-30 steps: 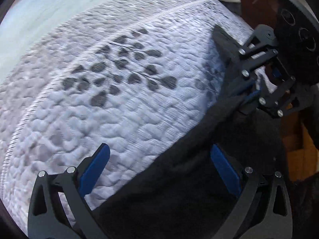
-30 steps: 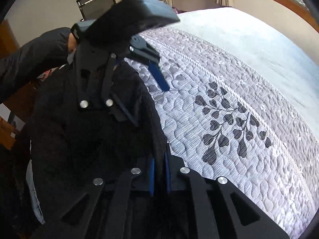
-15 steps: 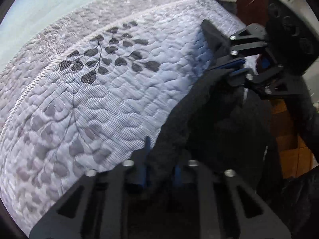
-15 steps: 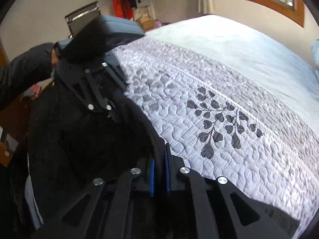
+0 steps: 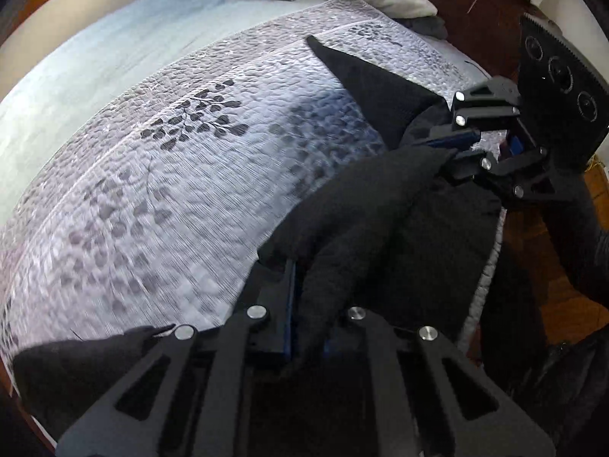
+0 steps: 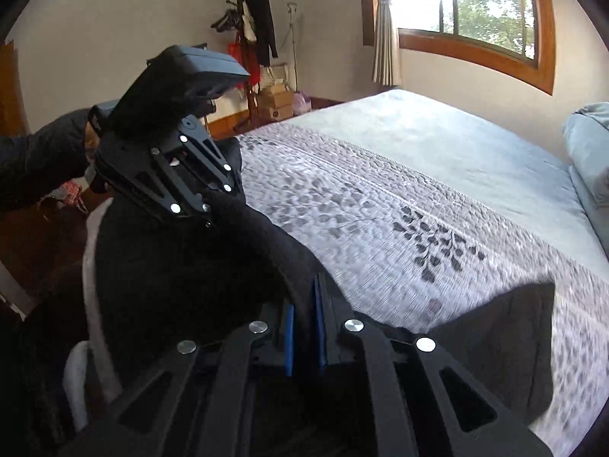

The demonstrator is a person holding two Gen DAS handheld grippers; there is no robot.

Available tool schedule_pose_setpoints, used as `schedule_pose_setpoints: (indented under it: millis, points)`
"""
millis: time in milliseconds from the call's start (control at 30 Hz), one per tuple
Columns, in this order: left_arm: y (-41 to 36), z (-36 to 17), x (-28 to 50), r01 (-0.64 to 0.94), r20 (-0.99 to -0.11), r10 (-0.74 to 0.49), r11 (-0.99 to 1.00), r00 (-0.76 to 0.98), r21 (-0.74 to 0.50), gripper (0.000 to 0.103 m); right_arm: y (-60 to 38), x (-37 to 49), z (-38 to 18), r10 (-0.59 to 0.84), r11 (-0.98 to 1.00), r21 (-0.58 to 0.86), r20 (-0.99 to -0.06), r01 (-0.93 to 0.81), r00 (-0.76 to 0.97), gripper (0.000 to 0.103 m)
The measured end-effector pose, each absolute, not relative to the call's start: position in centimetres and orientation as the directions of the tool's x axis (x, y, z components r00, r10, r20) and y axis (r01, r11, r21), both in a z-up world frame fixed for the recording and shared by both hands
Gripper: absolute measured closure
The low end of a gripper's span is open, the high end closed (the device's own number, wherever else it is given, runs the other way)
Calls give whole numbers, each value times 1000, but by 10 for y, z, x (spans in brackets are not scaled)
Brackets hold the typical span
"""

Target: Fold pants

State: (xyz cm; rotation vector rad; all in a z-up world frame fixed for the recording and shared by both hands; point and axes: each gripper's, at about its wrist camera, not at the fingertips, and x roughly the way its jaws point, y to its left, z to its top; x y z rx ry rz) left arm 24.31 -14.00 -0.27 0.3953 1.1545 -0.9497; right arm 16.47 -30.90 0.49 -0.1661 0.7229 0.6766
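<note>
The bed (image 5: 95, 61) fills the left of the left wrist view, its pale blue sheet (image 5: 114, 45) giving way to a quilted grey cover (image 5: 182, 198) printed with dark leaf sprigs. A corner of the black pants (image 5: 361, 205) lies at the lower left edge of that cover, and another corner points up across it near the top. In the lower middle the left gripper (image 5: 306, 304) is clamped fully onto a thick fold of the pants, the cloth bunched between its blue pads and running up to the right. There the right gripper (image 5: 449, 148) pinches the same black fabric, its jaws closed on it, and a dark sleeve (image 5: 578, 236) reaches in from the right edge above the brown wood floor (image 5: 552, 297). Pillows and loose bedding are heaped along the far top of the bed.

In the right wrist view, the left gripper (image 6: 207, 211) comes in from the upper left, held by a dark-sleeved arm, and bites the pants (image 6: 171, 266), which hang in a dark mass off the near edge of the bed. At bottom centre the right gripper (image 6: 304, 327) has its blue pads closed on a ridge of the pants. Right of it the quilted cover (image 6: 380, 228) stretches away, with a loose black corner of the pants lying on it at lower right. A coat stand (image 6: 247, 38) and a wood-framed window (image 6: 475, 11) stand behind
</note>
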Motion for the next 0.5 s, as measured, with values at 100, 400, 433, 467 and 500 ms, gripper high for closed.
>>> schedule_pose_setpoints:
  millis: [100, 400, 433, 467, 500]
  points:
    - [-138, -5, 206, 789, -897, -427, 586, 109, -183, 94, -306, 133, 0, 510, 788, 99, -660, -608, 553, 93]
    - [-128, -40, 104, 704, -896, -419, 681, 150, -201, 94, -297, 59, -32, 526, 789, 194, -703, -583, 478, 92]
    - [-128, -47, 94, 690, -898, -414, 694, 151, -204, 94, -295, 52, -39, 522, 790, 202, -715, -578, 464, 92]
    - [-128, -53, 88, 681, -900, -409, 702, 148, -207, 93, -293, 48, -43, 518, 793, 205, -722, -574, 458, 92]
    - [-128, -63, 80, 664, -905, -397, 719, 152, -204, 93, -291, 41, -51, 512, 796, 213, -737, -566, 441, 92]
